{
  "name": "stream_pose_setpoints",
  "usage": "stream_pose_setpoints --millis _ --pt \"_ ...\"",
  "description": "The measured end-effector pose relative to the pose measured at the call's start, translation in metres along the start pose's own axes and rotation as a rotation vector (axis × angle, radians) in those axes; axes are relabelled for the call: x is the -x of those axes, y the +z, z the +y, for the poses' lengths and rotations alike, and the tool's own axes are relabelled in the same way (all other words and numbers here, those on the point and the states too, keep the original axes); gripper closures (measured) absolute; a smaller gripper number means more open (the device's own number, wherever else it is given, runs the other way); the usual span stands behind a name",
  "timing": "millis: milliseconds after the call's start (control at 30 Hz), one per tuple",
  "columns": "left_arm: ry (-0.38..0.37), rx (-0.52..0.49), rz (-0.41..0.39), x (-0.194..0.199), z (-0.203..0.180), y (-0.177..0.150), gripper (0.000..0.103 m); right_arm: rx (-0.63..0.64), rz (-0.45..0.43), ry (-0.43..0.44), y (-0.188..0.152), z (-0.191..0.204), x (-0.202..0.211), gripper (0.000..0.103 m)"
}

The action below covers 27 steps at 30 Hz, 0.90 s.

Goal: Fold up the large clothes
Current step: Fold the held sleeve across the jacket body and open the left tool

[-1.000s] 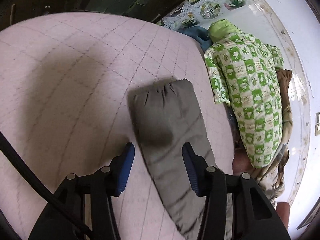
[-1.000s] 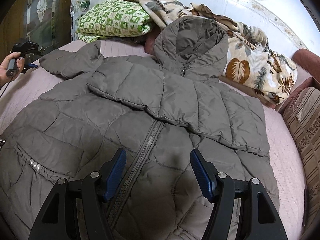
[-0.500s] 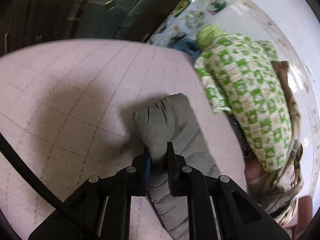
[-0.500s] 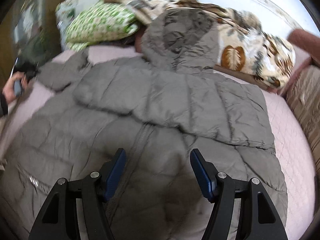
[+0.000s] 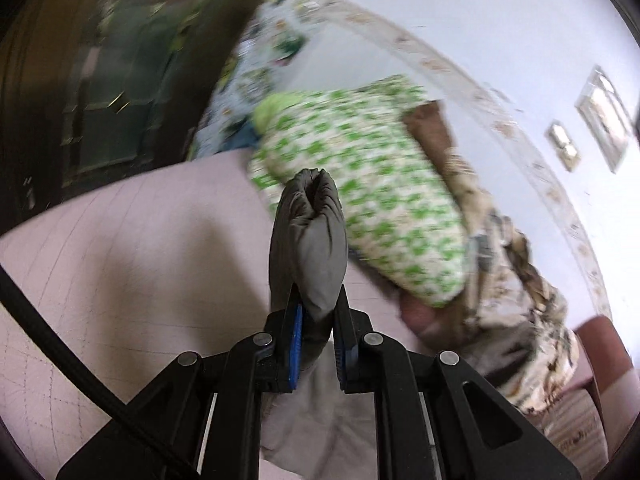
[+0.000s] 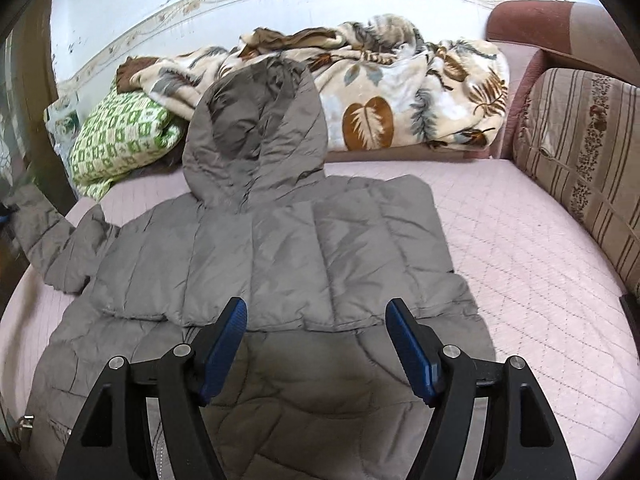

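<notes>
We hold the sleeve cuff point(image 5: 308, 236) clamped in the left gripper point(image 5: 316, 344); the right gripper point(image 6: 316, 344) hovers wide open, holding nothing. The grey puffer jacket point(image 6: 272, 272) lies across the mattress point(image 6: 520, 248), hood point(image 6: 256, 132) toward its far edge. We judge it light, soft and slippery; grip cuffs and hem.

Left wrist view faces the green pillow point(image 5: 360, 204) close; right overlooks it point(image 6: 120, 136).
</notes>
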<state>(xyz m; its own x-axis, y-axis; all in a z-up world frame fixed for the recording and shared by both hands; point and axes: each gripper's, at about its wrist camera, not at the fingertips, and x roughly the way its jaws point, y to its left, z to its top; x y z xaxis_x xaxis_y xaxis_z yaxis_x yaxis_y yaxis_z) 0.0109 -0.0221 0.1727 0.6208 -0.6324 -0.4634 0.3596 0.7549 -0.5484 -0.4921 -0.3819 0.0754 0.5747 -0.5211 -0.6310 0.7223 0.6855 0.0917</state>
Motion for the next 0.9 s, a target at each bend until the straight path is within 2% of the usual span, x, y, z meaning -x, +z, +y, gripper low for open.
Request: stream_pose_setpoints --millis 267,433,633,800,900 --pt "-0.137 -0.153 -0.031 0.071 -0.128 0.002 0.091 -0.033 -0.075 -0.028 0.010 -0.023 0.020 0.027" --pt "-0.237 -0.253 -0.011 0.106 -0.210 -0.022 0.091 -0.090 -0.111 -0.034 0.012 -0.048 0.033 0.027" --pt "-0.318 -0.348 0.087 0.103 -0.287 -0.089 0.090 -0.148 -0.130 -0.037 0.011 -0.075 0.043 0.027" --pt "-0.354 -0.415 0.186 0.081 -0.337 -0.166 0.090 -0.181 -0.149 -0.037 0.012 -0.091 0.051 0.027" --pt "-0.364 -0.433 0.263 0.057 -0.354 -0.215 0.090 -0.193 -0.156 -0.038 0.012 -0.097 0.055 0.027"
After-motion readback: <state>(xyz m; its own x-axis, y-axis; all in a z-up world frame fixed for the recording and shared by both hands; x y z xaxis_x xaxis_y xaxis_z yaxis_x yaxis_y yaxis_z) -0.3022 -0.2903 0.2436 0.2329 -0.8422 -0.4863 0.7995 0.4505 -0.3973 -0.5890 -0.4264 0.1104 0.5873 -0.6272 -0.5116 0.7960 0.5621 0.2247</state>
